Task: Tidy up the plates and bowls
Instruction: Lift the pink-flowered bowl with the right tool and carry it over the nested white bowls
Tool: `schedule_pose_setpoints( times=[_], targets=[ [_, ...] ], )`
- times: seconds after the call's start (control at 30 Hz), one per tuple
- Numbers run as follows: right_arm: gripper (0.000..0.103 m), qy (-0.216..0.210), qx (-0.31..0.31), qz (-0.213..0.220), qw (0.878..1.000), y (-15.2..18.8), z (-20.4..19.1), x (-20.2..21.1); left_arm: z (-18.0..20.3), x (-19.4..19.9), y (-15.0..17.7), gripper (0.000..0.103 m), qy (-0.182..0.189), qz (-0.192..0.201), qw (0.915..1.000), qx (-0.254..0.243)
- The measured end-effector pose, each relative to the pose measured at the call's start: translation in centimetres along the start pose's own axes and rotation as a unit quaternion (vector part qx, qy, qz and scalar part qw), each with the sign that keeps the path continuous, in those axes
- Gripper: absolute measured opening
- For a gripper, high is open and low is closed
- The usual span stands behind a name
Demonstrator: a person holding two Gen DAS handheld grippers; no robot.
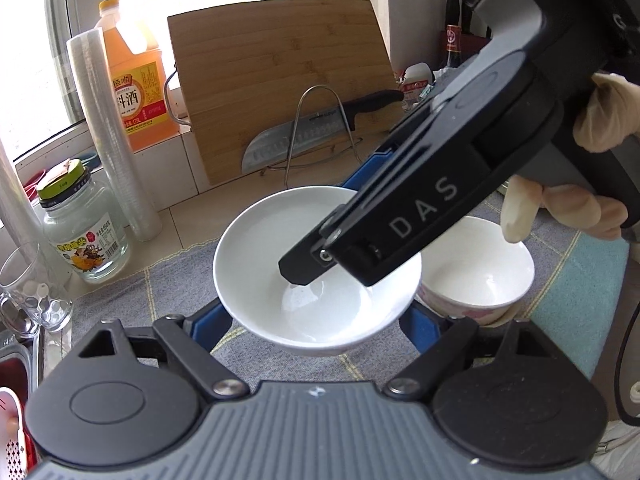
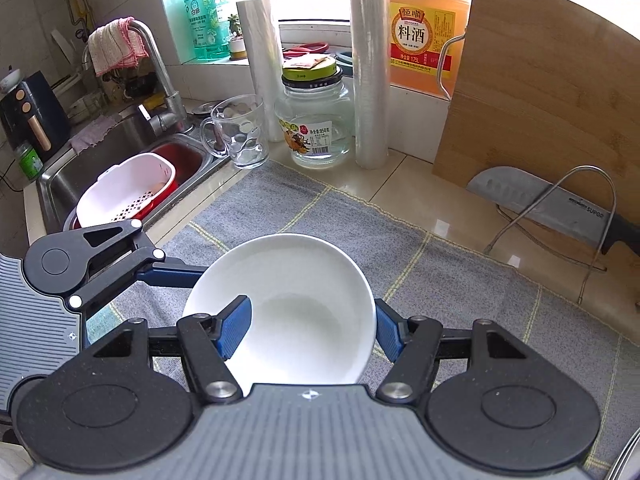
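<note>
A plain white bowl (image 1: pixel 280 264) (image 2: pixel 296 304) sits over the grey checked cloth (image 2: pixel 440 280). My right gripper (image 2: pixel 310 330) is shut on its rim: one blue finger (image 2: pixel 234 330) lies inside the bowl, the other outside on the right. In the left wrist view that gripper (image 1: pixel 400 216) reaches in from the upper right. My left gripper (image 1: pixel 316 330) is open, its blue fingers (image 1: pixel 210 324) on either side of the bowl; whether they touch it I cannot tell. A second white bowl (image 1: pixel 480 276) with a patterned outside stands just right of the first.
A bamboo cutting board (image 1: pixel 280 80) leans at the back with a knife (image 1: pixel 304 132) in a wire stand. A glass jar (image 2: pixel 316 120), a glass mug (image 2: pixel 240 136), wrap rolls (image 2: pixel 370 64) and a cooking-wine jug (image 2: pixel 424 40) stand by the window. The sink (image 2: pixel 120 140) with a pink-white strainer basket (image 2: pixel 128 188) is at left.
</note>
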State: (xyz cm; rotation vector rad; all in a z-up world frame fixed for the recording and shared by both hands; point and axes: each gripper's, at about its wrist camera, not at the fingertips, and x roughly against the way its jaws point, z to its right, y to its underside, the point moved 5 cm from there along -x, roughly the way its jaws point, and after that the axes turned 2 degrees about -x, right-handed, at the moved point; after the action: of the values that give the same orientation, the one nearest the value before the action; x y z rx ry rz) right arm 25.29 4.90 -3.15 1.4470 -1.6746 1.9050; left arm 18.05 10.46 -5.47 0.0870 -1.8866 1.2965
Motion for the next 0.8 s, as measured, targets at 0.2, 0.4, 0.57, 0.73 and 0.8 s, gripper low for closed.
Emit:
schedule_pose_setpoints(
  times=[0.2,0.4,0.57,0.73,0.8],
  targets=[
    [0.071,0.016,-0.006,0.006,1.0,1.5,1.4,2.4,2.4,0.2,-0.9,0.089,0.013,0.006,0.9998,-0.011],
    [0.071,0.03,-0.016,0.012,0.999,3.0,2.5,4.2,4.3,0.1,-1.5,0.089,0.026,0.008,0.9993,-0.024],
    [0.071,0.043,-0.029,0.017,0.999,4.2,3.6,5.5,5.7,-0.4,-2.2,0.089,0.042,0.011,0.9985,-0.033],
    [0.071,0.058,-0.047,0.018,0.997,5.3,5.0,6.5,7.0,-1.4,-2.8,0.089,0.06,0.01,0.9974,-0.039],
    [0.071,0.063,-0.053,0.018,0.996,5.7,5.5,6.7,7.5,-1.8,-2.9,0.089,0.068,0.009,0.9969,-0.04]
  ],
)
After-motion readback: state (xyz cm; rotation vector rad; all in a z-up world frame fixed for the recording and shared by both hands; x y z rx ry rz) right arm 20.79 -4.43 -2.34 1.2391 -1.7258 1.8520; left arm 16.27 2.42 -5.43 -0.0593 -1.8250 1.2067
